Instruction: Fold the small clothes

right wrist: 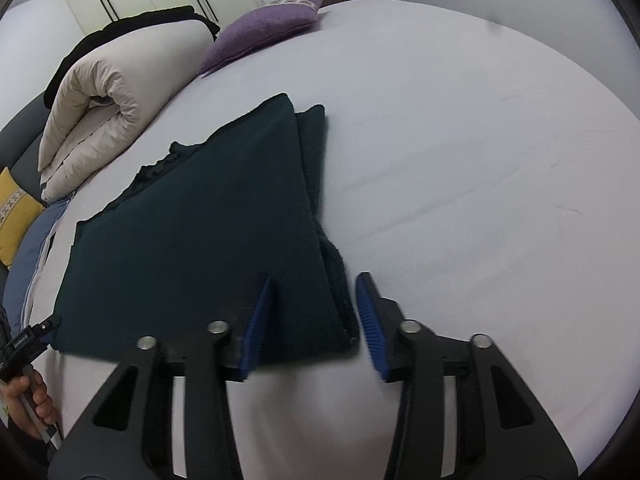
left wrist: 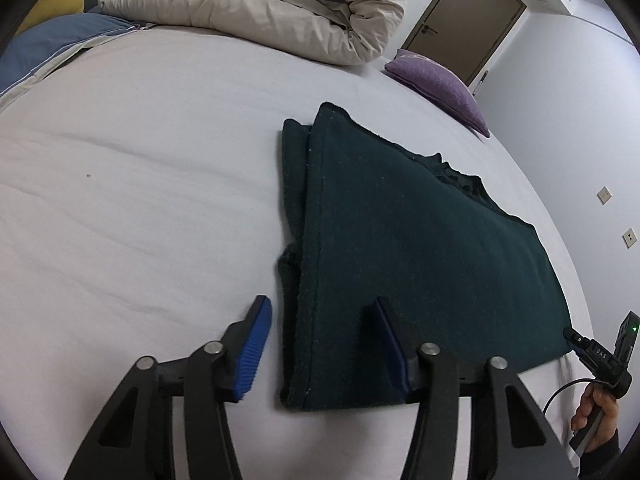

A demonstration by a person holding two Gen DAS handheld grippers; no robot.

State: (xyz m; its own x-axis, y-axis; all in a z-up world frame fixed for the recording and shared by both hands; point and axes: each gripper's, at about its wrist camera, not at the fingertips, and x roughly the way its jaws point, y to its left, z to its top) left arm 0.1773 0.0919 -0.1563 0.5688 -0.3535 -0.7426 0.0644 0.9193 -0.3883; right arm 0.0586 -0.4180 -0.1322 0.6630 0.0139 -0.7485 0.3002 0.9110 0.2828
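Presently: folded dark green garment [left wrist: 420,248] lying flat on bed sheet [left wrist: 140,200]. Left tongs [left wrist: 324,350] wide apart, straddling its near-left corner. Right tongs [right wrist: 316,326] wide apart, straddling its near-right corner.

Bed [left wrist: 140,160]: garment [left wrist: 400,240], duvet [left wrist: 260,4], cushion [left wrist: 436,80].

Bare bed sheet [left wrist: 140,184] is seen on the left of the folded dark green garment [left wrist: 420,248], and likewise on its right [right wrist: 480,160], where passage is unobstructed. The head edge of the bed is blocked by a rolled beige duvet [left wrist: 260,8]; a purple cushion [left wrist: 440,84] is lodged at the far edge beside it. Blue and yellow pillows [right wrist: 24,232] are massed at the head corner. The open left gripper [left wrist: 320,344] and open right gripper [right wrist: 312,320] are each set astride a near corner of the garment.
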